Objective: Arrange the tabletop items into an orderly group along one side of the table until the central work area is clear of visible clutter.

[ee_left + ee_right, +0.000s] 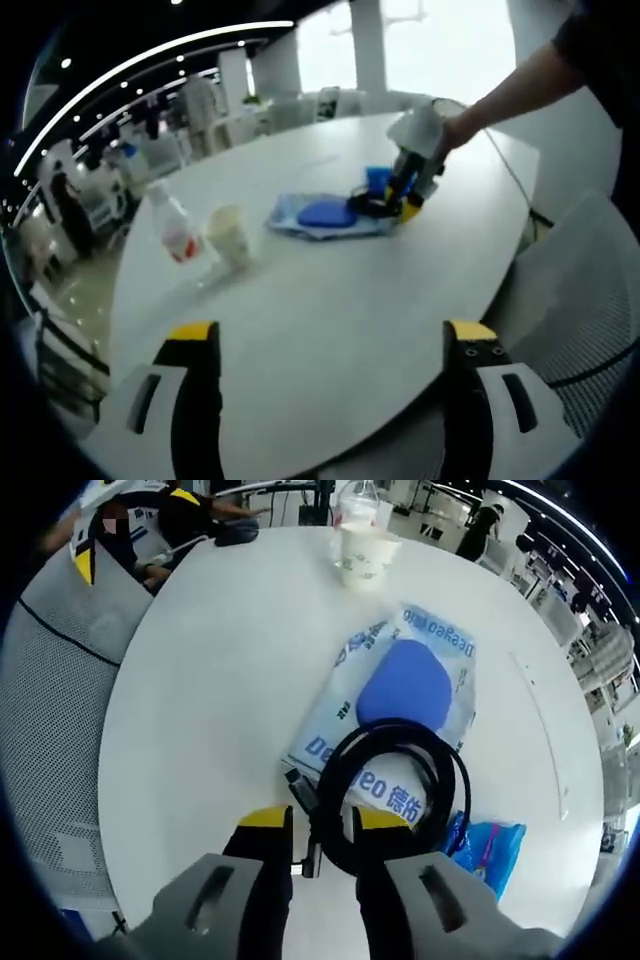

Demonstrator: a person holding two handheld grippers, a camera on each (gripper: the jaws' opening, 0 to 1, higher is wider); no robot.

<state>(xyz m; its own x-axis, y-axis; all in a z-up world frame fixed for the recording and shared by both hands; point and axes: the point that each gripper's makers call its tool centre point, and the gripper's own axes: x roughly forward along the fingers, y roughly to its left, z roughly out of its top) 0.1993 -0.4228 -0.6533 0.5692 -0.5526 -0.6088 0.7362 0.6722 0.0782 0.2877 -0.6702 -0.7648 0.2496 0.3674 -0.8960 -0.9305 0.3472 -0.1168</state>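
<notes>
My right gripper [325, 825] is low over the white table [200, 710], its jaws closed around the near edge of a coiled black cable [440, 770], whose plug end sits between them. The coil lies partly on a blue-and-white flat package [410, 685]. A small blue packet [490, 845] is just right of the coil. In the left gripper view, the right gripper [412, 190], held by a person's hand, is at the cable [372, 206] beside the package [322, 214]. My left gripper [330, 340] hovers open at the table's near edge, holding nothing.
A paper cup [230, 235] and a plastic bottle [172, 225] with a red label stand together left of the package; the cup [365, 555] and bottle [355, 505] are at the table's far side in the right gripper view. A grey mesh chair [50, 690] stands by the edge.
</notes>
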